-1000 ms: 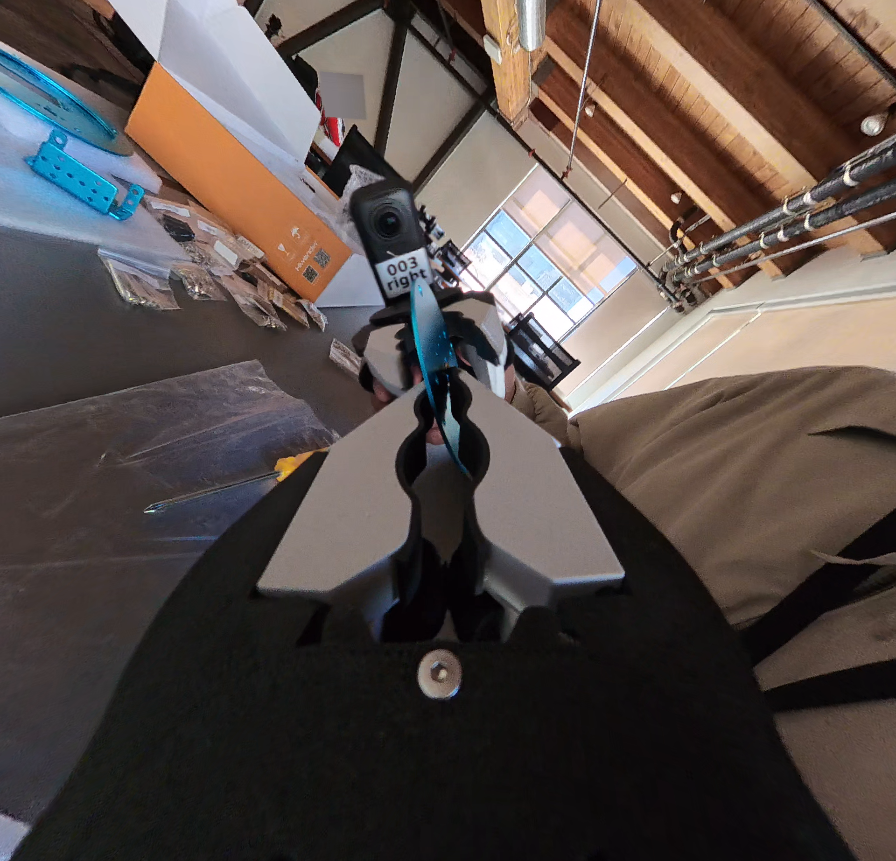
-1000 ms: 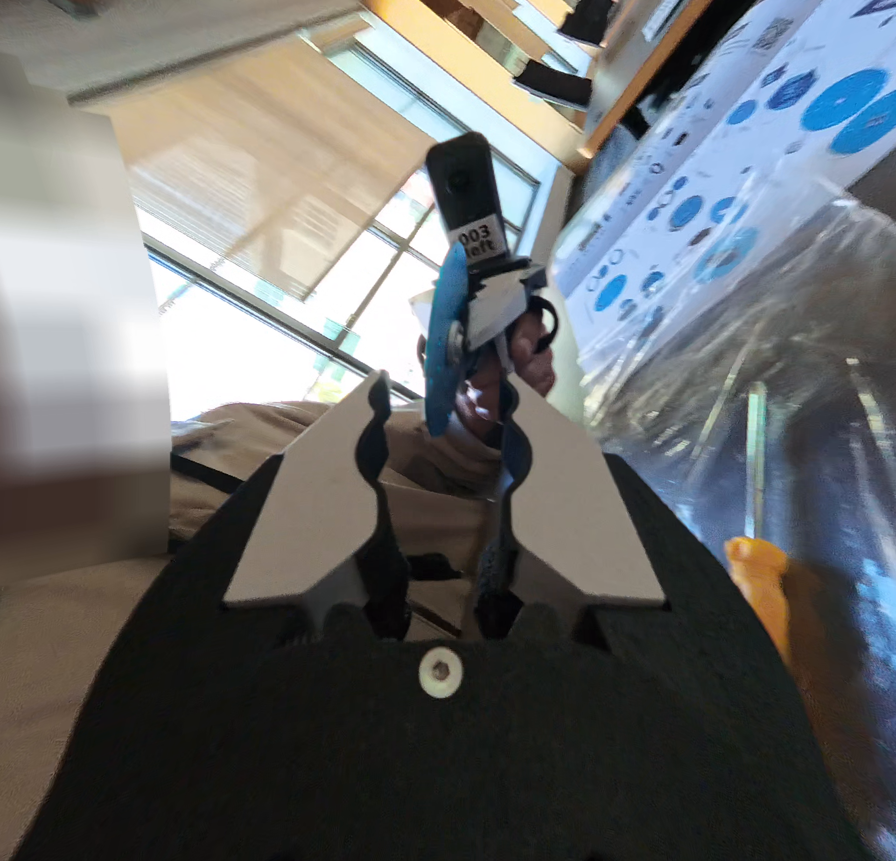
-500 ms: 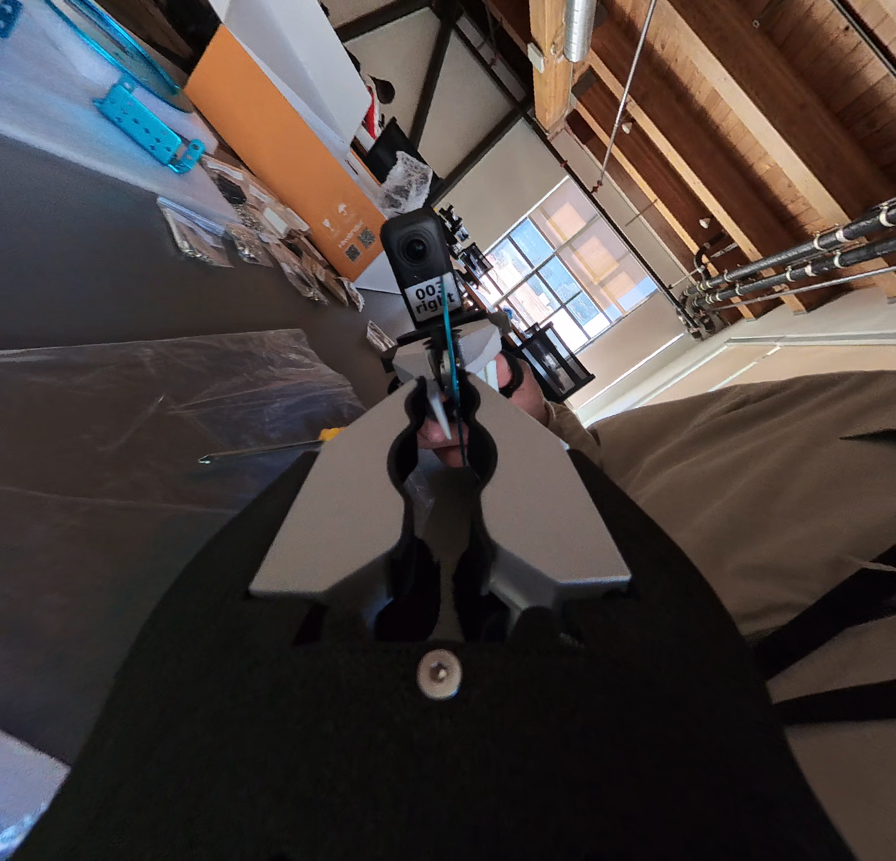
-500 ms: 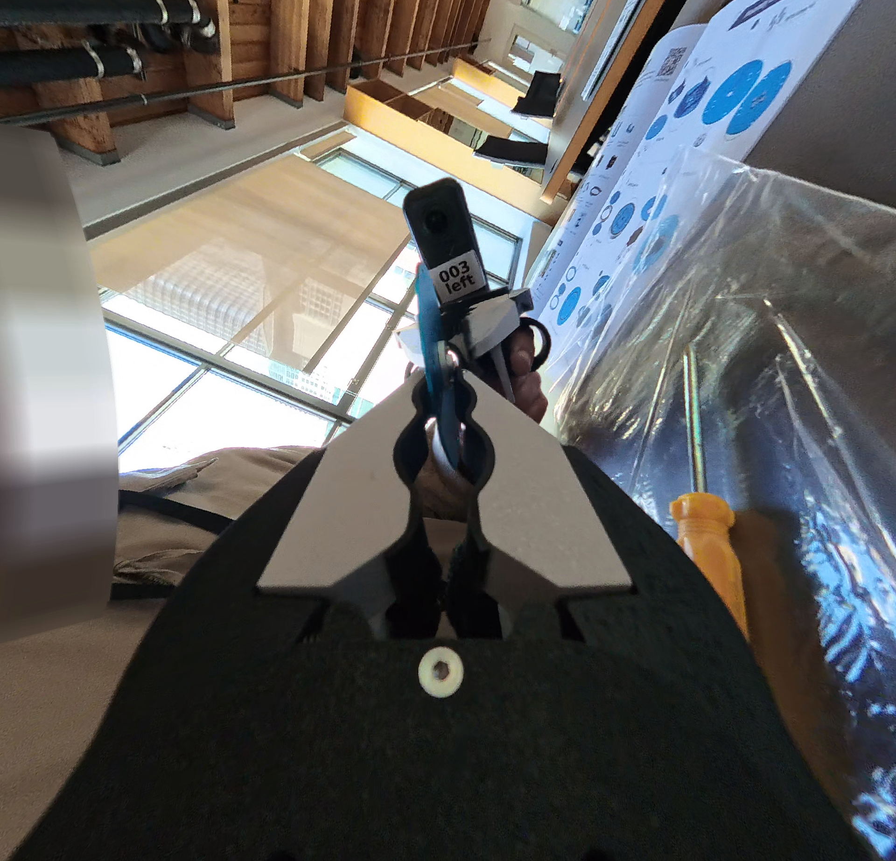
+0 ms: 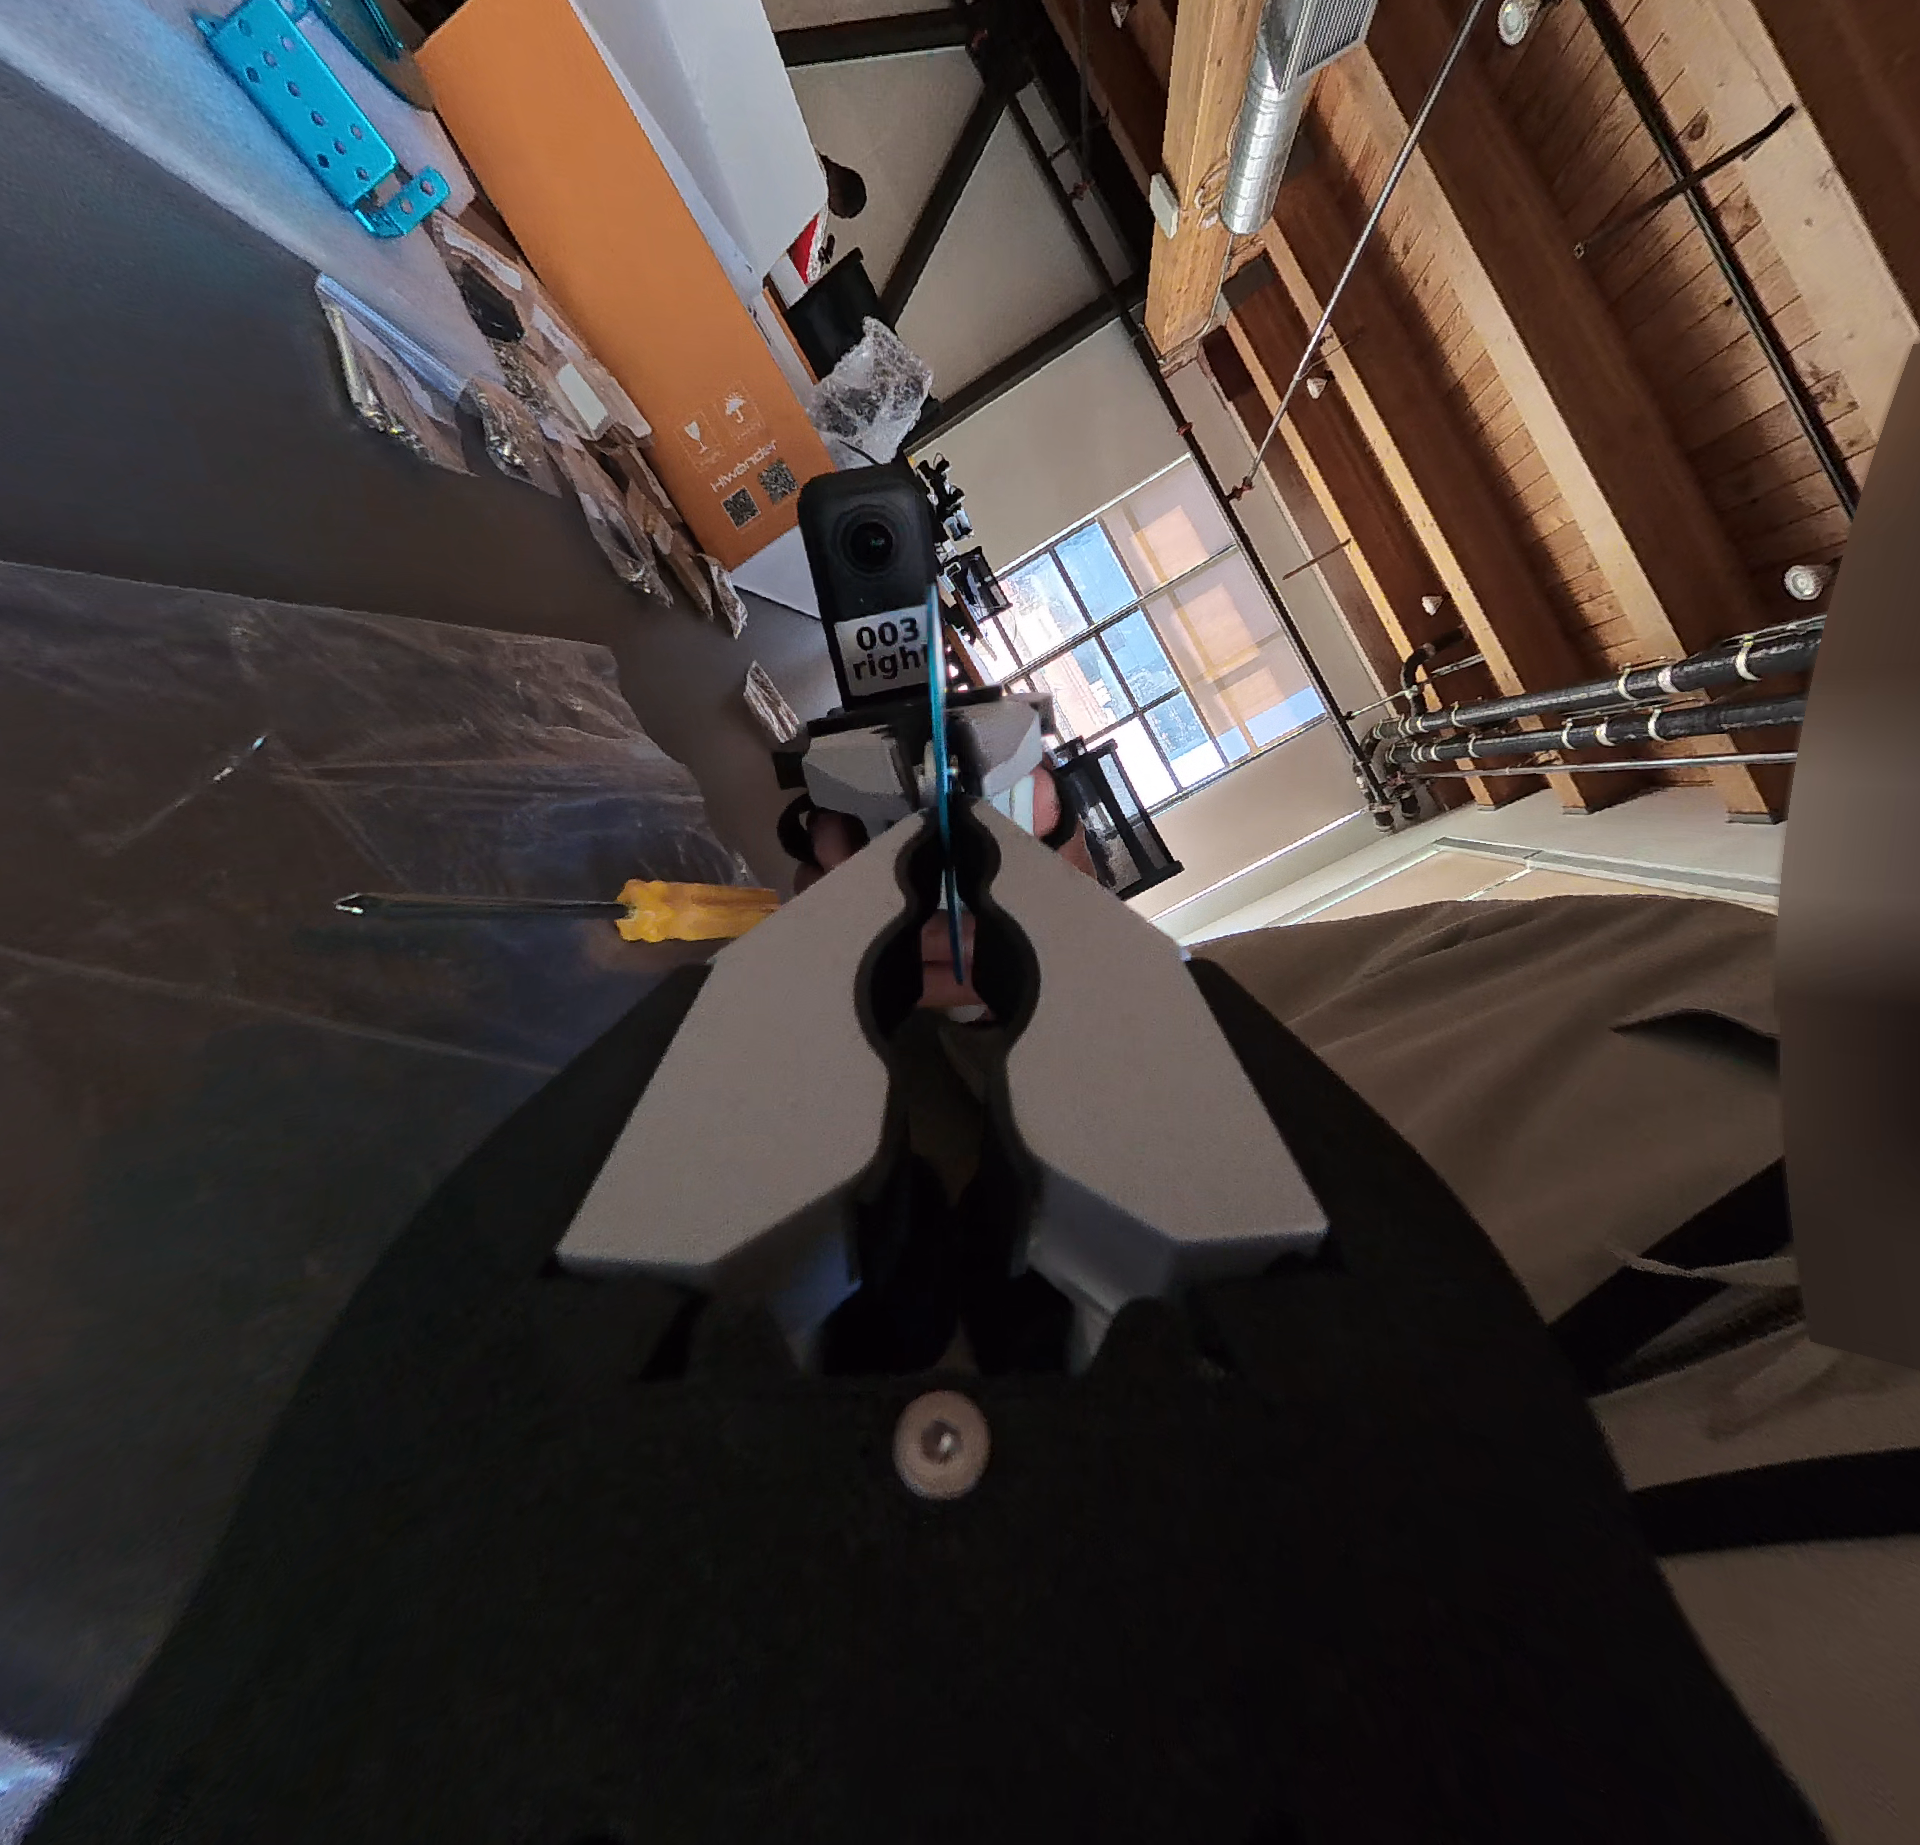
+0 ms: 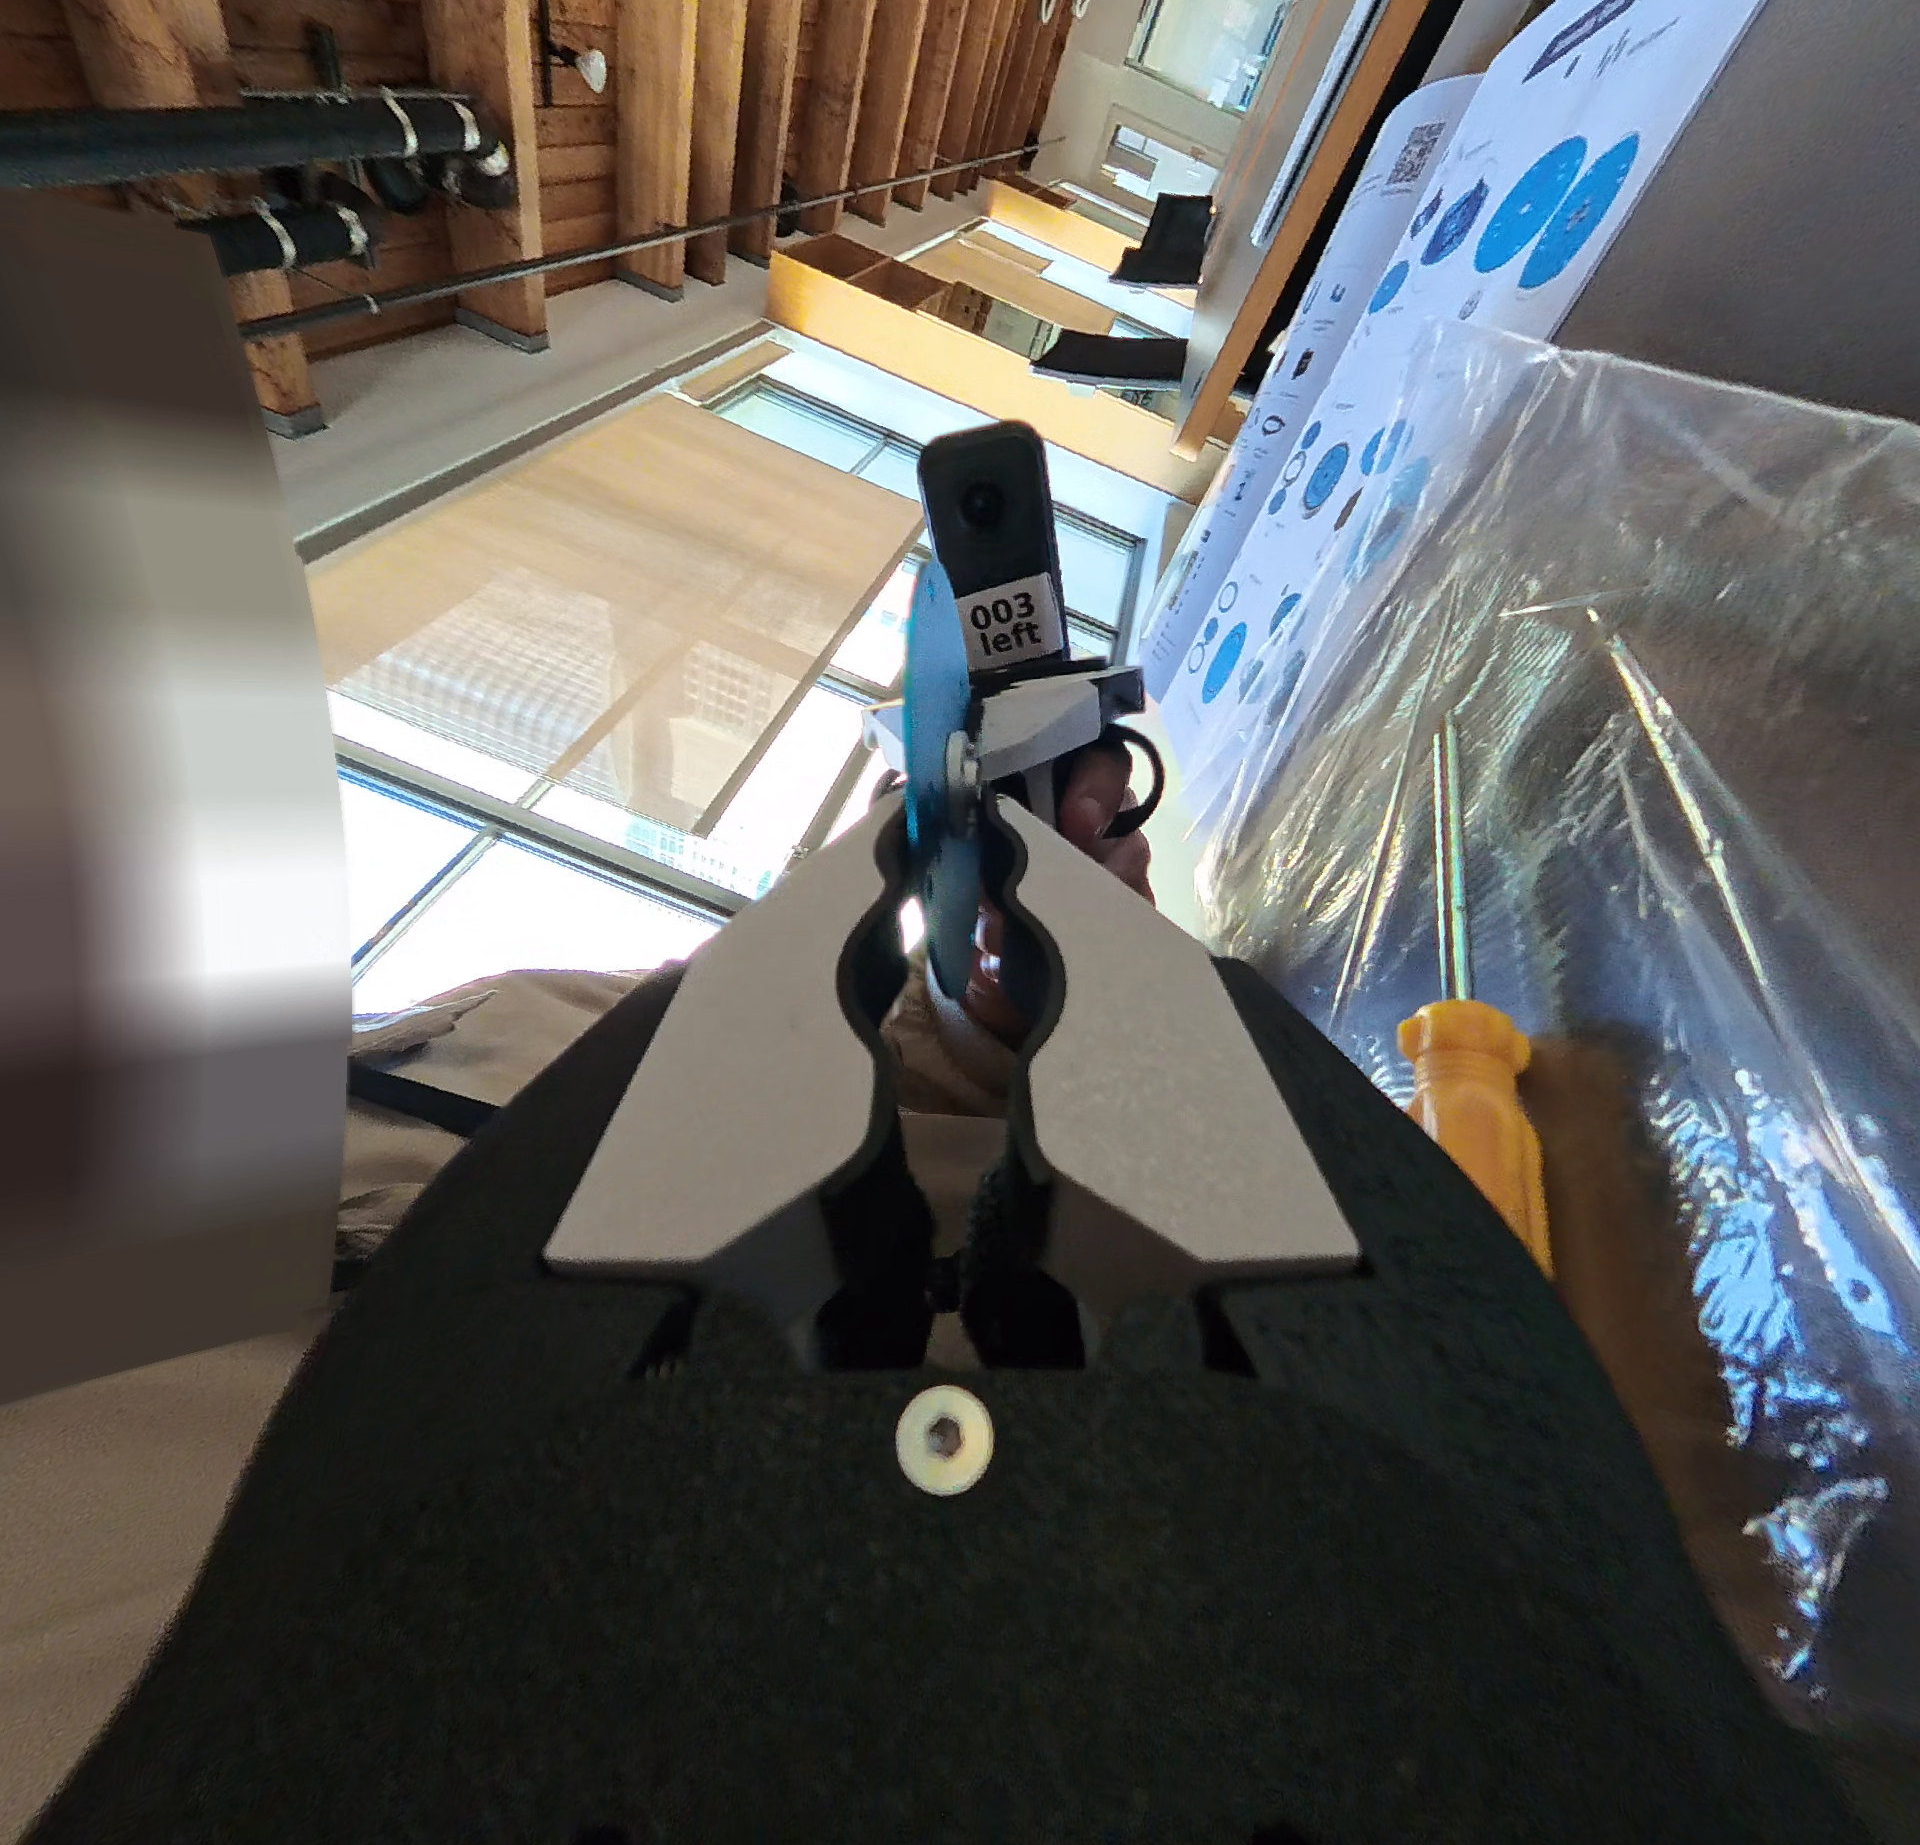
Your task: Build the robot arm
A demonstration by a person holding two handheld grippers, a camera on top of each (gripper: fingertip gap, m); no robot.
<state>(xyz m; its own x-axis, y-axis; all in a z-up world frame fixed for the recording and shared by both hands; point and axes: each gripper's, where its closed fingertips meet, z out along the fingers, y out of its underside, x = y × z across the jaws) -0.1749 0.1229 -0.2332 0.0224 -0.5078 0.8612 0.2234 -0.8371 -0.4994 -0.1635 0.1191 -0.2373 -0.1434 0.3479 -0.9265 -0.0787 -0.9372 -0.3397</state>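
Observation:
A thin blue metal disc (image 5: pixel 940 756) with a silver hub is held in the air between my two grippers, which face each other. My left gripper (image 5: pixel 948 834) is shut on one edge of the disc, seen edge-on. My right gripper (image 6: pixel 945 824) is shut on the opposite edge of the disc (image 6: pixel 935 673). The right gripper's body and camera also show in the left wrist view (image 5: pixel 873 590). The left gripper's body and camera show in the right wrist view (image 6: pixel 997 548). A hand grips each handle.
A yellow-handled screwdriver (image 5: pixel 696 907) (image 6: pixel 1475 1099) lies on a clear plastic bag (image 5: pixel 312 756) on the dark table. Farther off are small hardware bags (image 5: pixel 499 424), a blue perforated bracket (image 5: pixel 312 112), an orange and white box (image 5: pixel 603 216) and a printed sheet (image 6: pixel 1455 289). Both grippers' tips are close together, under 4 cm apart. My right gripper's tips are some 9 cm from the yellow-handled screwdriver (image 6: pixel 1475 1099). The left camera catches it too, in the left wrist view (image 5: pixel 677 904).
My right gripper was open beside the disc a second ago and has closed on it. My left gripper stayed shut on the disc. Both have tilted upward a little.

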